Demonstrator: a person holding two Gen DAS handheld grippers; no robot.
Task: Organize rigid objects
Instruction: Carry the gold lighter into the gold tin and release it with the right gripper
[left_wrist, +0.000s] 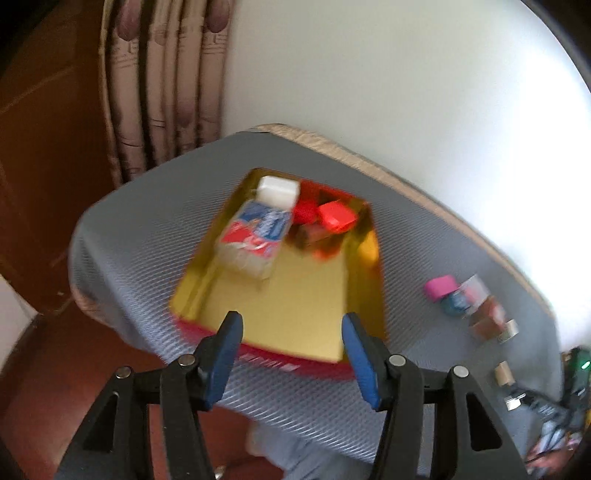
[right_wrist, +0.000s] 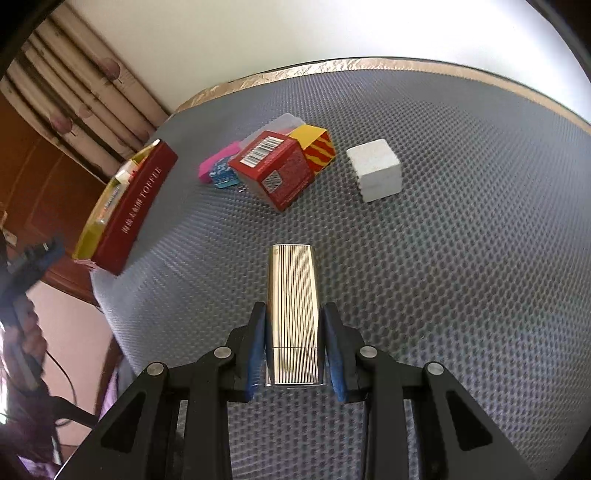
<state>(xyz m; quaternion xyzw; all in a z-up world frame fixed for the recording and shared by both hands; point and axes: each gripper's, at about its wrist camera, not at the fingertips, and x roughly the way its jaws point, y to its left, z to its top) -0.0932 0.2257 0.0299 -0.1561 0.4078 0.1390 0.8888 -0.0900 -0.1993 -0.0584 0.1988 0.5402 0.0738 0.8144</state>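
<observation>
table (right_wrist: 461, 258) under a grey honeycomb mat carries everything, and the red toffee box (right_wrist: 136, 210) sits at its left edge, well apart from the loose pile. in the left wrist view the box's gold-lined tray (left_wrist: 295, 306) lies straight ahead of the left gripper (left_wrist: 291, 328), already holding a white-capped packet (left_wrist: 258, 232) and some red pieces (left_wrist: 328, 216) at its far end, with bare gold floor at the near end.

right gripper (right_wrist: 294, 332) is clamped on the ribbed gold lighter (right_wrist: 294, 314), whose long axis runs straight out along the fingers, away from the camera. the box lies up and to the left of it, so the carry, as i judge it, goes leftward across the mat. the left gripper stands open and empty, nearer the box yet holding nothing.

beyond the lighter sit a red barcode carton (right_wrist: 273, 170), a yellow striped box (right_wrist: 317, 147), a white cube (right_wrist: 375, 170) and a pink eraser (right_wrist: 218, 164), all waiting their turn. setting the lighter lengthwise on the bare gold floor looks the easy fit.
</observation>
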